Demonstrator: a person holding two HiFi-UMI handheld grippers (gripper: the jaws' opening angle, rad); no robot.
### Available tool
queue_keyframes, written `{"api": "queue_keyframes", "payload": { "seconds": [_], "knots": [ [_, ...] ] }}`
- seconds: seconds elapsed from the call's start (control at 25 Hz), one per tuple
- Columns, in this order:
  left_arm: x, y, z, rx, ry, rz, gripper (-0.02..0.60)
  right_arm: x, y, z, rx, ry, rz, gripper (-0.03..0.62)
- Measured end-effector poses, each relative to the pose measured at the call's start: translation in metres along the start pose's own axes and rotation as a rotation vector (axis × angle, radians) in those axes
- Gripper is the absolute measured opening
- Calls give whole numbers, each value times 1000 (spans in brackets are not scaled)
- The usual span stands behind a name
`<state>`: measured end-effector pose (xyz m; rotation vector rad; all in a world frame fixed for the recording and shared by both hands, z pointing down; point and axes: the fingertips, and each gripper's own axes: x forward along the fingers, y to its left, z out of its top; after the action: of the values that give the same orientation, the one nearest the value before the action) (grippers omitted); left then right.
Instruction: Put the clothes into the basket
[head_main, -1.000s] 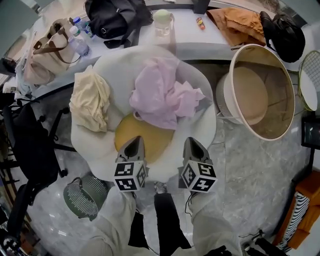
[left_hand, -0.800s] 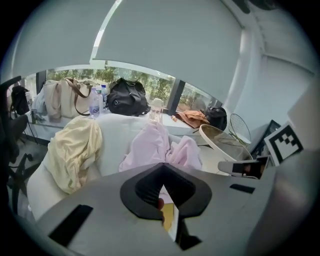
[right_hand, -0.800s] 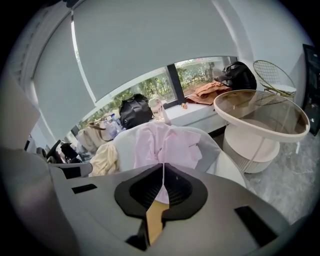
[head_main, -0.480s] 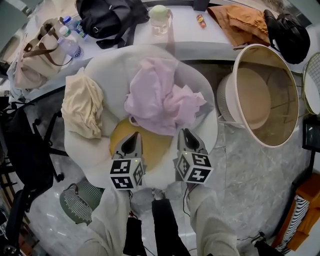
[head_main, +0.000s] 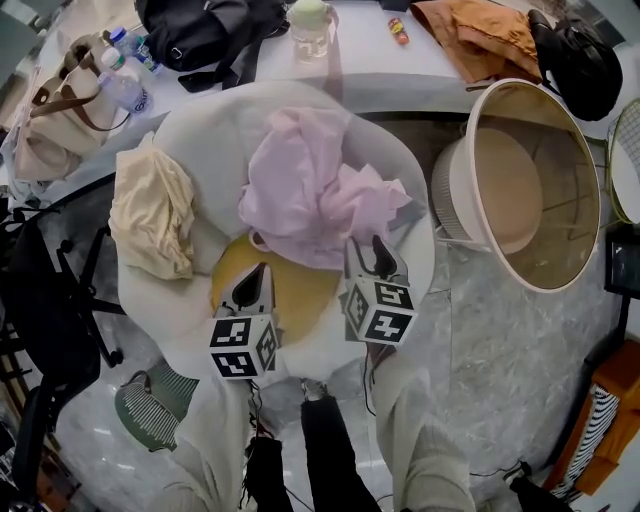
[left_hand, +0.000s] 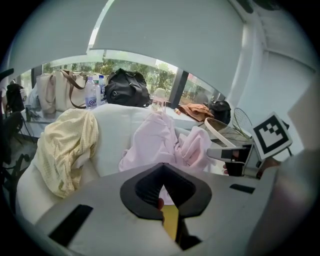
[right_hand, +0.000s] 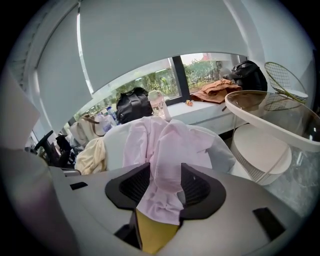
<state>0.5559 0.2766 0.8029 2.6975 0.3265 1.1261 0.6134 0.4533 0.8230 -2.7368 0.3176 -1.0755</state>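
A crumpled pink garment lies on the seat of a white round armchair, above a yellow cushion. A cream garment hangs over the chair's left arm. The round white basket stands on the floor to the chair's right. My right gripper is at the pink garment's near edge. Its jaws have just been opening, and in the right gripper view pink cloth lies between them. My left gripper hovers over the cushion, shut and empty, its tips together.
A desk behind the chair carries a black bag, a tan tote, bottles, a cup, an orange garment and another black bag. A black office chair and a green striped bin stand at the left.
Both grippers have moved forward and down toward the pink garment. The right jaws, shut before, now stand apart around its near edge. The left stays shut.
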Motion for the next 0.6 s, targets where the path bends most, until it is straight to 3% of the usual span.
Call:
{"api": "queue_keyframes", "payload": {
  "seconds": [0.2, 0.6],
  "knots": [
    [-3, 6, -3, 14, 5, 14, 3, 16, -6, 1, -19, -15, -41, 202],
    [-10, 25, -17, 10, 7, 56, 3, 42, -13, -9, -56, 15, -89, 206]
  ]
}}
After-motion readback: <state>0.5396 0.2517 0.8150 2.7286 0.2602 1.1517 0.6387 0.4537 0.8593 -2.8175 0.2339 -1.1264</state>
